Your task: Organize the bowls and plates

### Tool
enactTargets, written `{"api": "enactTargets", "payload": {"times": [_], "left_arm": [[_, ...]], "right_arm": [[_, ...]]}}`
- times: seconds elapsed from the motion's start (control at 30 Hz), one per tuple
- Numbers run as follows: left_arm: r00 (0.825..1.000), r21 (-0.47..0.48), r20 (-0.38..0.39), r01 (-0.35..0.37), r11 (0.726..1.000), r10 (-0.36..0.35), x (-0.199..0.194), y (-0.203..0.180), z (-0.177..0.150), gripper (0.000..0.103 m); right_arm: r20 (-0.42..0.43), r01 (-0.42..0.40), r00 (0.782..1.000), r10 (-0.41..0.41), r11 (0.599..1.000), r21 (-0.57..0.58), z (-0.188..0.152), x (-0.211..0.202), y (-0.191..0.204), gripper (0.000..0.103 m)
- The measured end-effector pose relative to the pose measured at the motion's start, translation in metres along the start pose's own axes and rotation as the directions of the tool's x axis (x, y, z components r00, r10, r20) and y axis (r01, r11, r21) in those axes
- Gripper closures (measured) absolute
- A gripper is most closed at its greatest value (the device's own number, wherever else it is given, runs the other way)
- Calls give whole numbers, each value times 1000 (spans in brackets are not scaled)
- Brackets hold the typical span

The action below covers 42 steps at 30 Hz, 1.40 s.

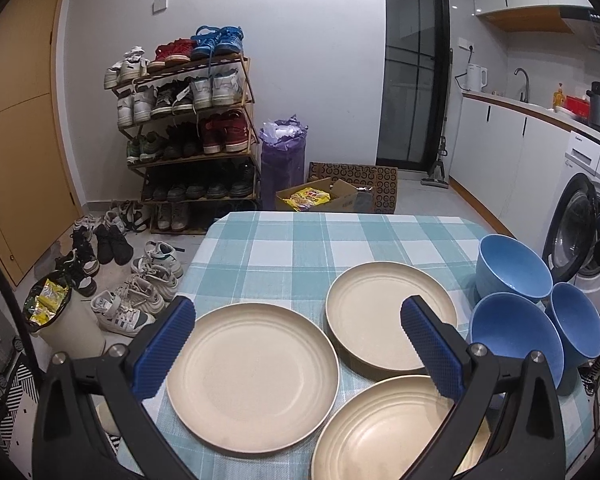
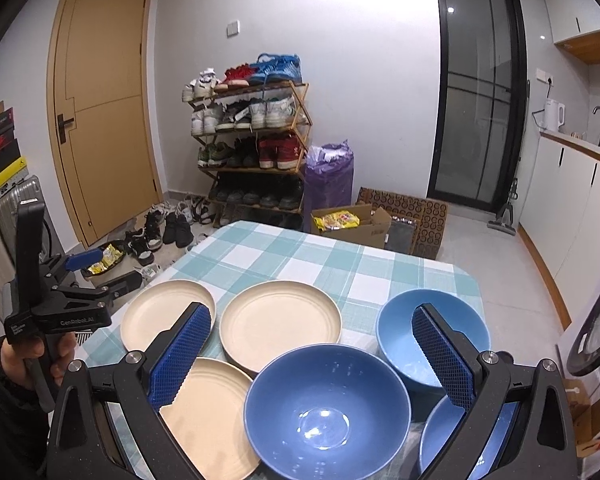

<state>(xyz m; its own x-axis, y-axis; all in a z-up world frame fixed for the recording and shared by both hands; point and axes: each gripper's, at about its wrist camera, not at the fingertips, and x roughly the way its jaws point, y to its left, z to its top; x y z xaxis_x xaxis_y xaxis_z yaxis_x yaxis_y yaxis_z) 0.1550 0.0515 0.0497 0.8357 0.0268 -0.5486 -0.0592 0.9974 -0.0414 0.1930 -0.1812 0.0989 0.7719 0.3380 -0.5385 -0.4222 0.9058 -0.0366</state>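
Note:
Three cream plates lie flat on a checked tablecloth (image 1: 284, 248): one on the left (image 1: 252, 380), one further back (image 1: 384, 316), one at the near right (image 1: 384, 432). Three blue bowls stand to their right: a light one at the back (image 1: 514, 268), a darker one (image 1: 516, 340) and a third (image 1: 576, 320) beside it. My left gripper (image 1: 296, 348) is open and empty above the plates; it also shows in the right wrist view (image 2: 100, 268). My right gripper (image 2: 312, 356) is open and empty above the dark bowl (image 2: 328, 408).
A shoe rack (image 1: 188, 128), loose shoes (image 1: 140, 292) and a bin (image 1: 68, 320) stand on the floor left of the table. A cardboard box (image 1: 332, 196) lies beyond the far edge. A washing machine (image 1: 588, 232) and counter are on the right.

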Motion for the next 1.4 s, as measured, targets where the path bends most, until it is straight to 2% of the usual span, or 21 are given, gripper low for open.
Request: {"api": "enactTargets", "payload": {"times": [0.53,0.87,1.17,1.4], "left_arm": [[994,36,-101,43,998,-39,49,-10,13,0],[993,-37,-113,29,999,-33,72,3,22,0],[991,-47,-132,16,999,-22,94,4,25,0],[992,-52,-128,-25,998,18,105,8,26,0]], "right_arm": [[-107,2,994,5,998,67,16,63,-29,0],[-135,75,989,-64,994,80,23,87,-40,0],[-171,108,980,-98,993,52,33,114,-40,0],[-167,142,977,-135,989,30,40,128,-37,0]]}}
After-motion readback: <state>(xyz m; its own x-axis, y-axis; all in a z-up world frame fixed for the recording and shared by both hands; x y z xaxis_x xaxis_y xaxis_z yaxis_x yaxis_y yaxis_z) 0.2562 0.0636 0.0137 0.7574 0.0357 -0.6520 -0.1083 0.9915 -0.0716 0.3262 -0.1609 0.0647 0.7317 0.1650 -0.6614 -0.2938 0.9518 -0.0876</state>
